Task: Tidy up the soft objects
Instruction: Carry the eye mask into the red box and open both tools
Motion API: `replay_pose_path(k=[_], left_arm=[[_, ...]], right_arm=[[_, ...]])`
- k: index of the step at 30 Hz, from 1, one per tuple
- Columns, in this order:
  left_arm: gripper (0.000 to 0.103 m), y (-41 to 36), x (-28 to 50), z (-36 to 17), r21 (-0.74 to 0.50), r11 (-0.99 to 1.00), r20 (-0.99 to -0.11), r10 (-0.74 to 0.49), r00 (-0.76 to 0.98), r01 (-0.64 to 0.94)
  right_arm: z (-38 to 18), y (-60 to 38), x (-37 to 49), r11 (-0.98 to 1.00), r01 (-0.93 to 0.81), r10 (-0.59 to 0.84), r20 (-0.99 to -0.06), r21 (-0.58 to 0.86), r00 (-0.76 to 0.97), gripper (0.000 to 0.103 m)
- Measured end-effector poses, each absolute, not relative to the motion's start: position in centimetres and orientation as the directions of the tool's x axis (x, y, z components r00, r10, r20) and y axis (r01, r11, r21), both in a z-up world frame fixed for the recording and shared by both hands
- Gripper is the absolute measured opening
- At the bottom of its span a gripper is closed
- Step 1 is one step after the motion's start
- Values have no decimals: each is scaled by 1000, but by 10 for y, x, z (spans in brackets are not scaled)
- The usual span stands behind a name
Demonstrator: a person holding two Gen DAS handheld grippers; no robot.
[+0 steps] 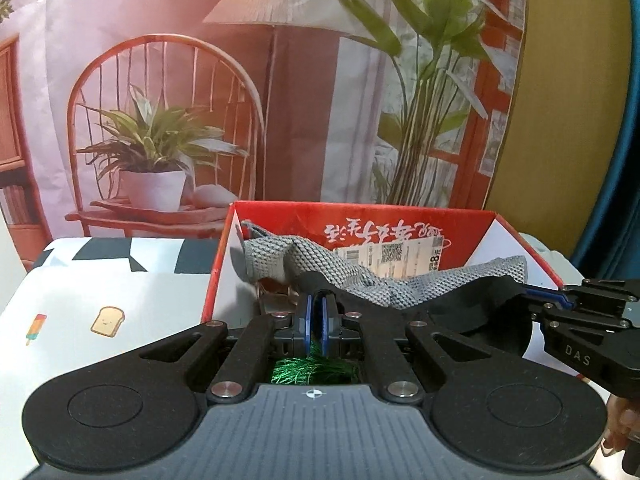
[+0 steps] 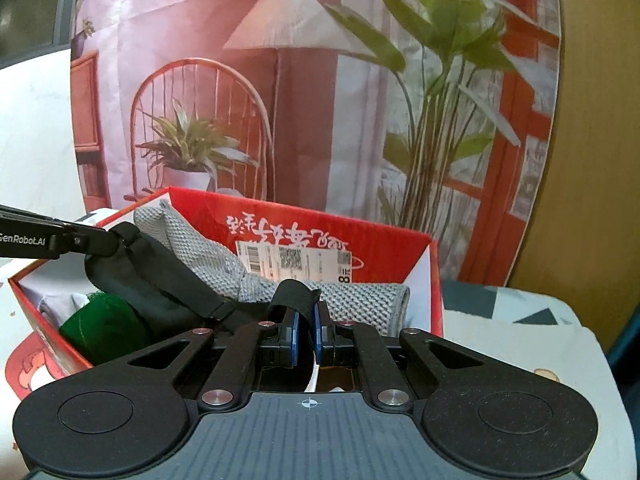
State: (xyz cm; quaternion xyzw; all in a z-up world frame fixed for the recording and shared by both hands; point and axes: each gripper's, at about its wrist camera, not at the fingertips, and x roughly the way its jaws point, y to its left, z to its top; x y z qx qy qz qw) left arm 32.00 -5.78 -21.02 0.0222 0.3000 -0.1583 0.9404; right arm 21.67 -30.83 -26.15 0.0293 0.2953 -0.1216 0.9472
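A black cloth item point(image 1: 460, 300) hangs stretched between my two grippers over an open red box point(image 1: 360, 220). My left gripper point(image 1: 316, 320) is shut on one end of it, with the blue pads pinching the fabric. The right gripper point(image 1: 528, 294) comes in from the right and grips the other end. In the right wrist view, the right gripper point(image 2: 306, 328) is shut on the black cloth point(image 2: 152, 276), and the left gripper point(image 2: 116, 238) holds its far end at the left. Inside the red box point(image 2: 400, 240) lie a grey knit cloth point(image 2: 208, 248) and a green fluffy thing point(image 2: 104, 328).
A white shipping label point(image 1: 392, 254) sticks to the box's inner back wall. The box stands on a patterned tablecloth point(image 1: 100, 300). A printed backdrop point(image 1: 240, 80) of a chair, lamp and plants rises right behind it. A person's hand point(image 1: 620, 420) shows at the lower right.
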Motion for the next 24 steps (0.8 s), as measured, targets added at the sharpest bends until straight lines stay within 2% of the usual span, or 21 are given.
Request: replay_pose_path(k=[13,16,18,20,21,22,24], left_arm=[[6,-57,328,-222,-74,946,-638,-289,714,316],[9,-55,326,-220,-70,945,-644,-287,709,319],[19,-53,325,-217,-70,944,-642,-290,709,323],[38,-51,322,-213,-66,942,-632,-295,717,330],[53,-50,319,-211,-60,941,-623,-297,724,334],[61,-50,315,-209,-53,940,-613,-296,732,336],[70,-50,309,-204,-36,939,-609,-292,737,342]], right_arm=[[-270,-319,221,955,294,-210,-638,27,741,7],[-270,-321,220,952,304,-217,-646,25,731,7],[-268,-320,218,949,314,-227,-648,19,727,9],[-266,-318,217,948,319,-237,-652,8,721,14],[-264,-317,216,948,319,-239,-650,5,721,19],[-261,-315,215,948,318,-240,-650,2,721,23],[-256,-313,213,949,316,-243,-650,-4,720,25]])
